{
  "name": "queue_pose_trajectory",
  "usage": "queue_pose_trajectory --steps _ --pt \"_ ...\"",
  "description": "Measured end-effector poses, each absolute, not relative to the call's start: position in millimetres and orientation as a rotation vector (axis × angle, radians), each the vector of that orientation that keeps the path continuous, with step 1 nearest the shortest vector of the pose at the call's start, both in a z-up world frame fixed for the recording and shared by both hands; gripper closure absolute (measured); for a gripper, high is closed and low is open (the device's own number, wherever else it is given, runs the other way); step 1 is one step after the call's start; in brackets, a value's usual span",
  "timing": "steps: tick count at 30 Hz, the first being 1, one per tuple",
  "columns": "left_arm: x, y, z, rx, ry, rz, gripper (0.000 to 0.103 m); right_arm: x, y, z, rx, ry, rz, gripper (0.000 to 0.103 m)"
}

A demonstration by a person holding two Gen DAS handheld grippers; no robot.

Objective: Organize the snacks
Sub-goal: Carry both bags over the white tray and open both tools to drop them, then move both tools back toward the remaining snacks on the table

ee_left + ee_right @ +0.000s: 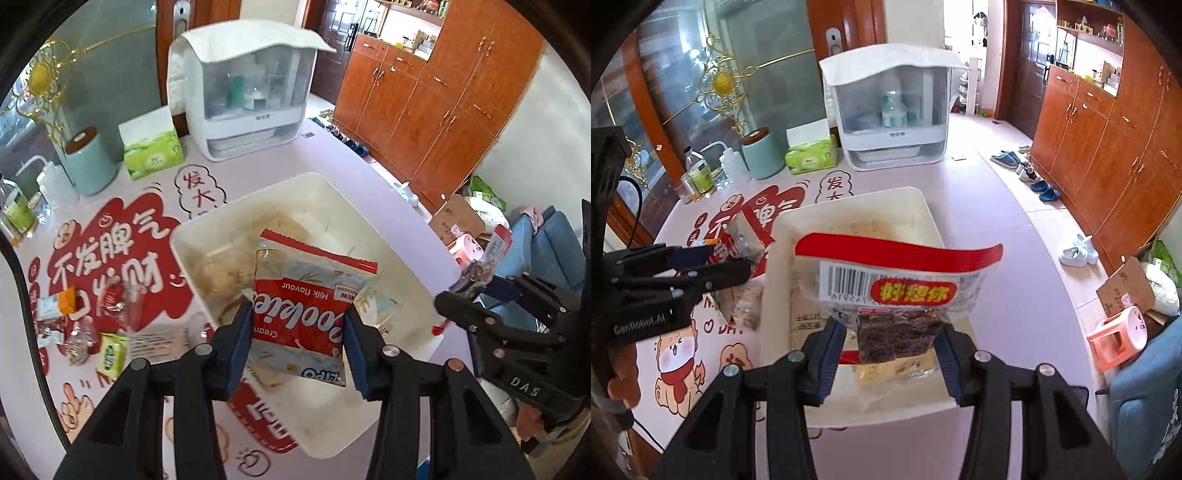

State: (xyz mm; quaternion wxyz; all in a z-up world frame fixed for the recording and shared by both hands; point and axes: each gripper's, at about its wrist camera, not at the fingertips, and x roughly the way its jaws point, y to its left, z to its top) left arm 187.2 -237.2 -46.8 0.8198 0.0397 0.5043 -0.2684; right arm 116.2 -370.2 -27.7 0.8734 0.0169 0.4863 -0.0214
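Snacks [88,325] are scattered at the lower left of the left wrist view, on the printed tablecloth [110,236]. At centre, a cookie packet [306,314] is clamped by the left gripper [297,347] above the white bin [424,266]. In the right wrist view, a red-edged snack bag [897,288] is gripped by the right gripper [890,349] at centre frame, over the same bin [775,258].

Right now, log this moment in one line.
left gripper: shut on cookie pack | right gripper: shut on date pack | both over white bin
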Motion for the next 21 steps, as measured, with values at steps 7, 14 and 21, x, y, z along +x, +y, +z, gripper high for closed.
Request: queue_pose_trajectory --steps 7,14,21 --pt "190 -252 -73 0.087 1.140 -0.535 0.012 134 -374 -67 0.016 1.114 0.029 0.046" --pt "188 -247 -86 0.108 1.149 -0.467 0.012 134 -368 -93 -0.005 1.154 0.082 0.041" --pt "178 -239 -87 0.117 1.133 -0.436 0.012 141 -367 -103 0.076 1.182 0.096 0.041"
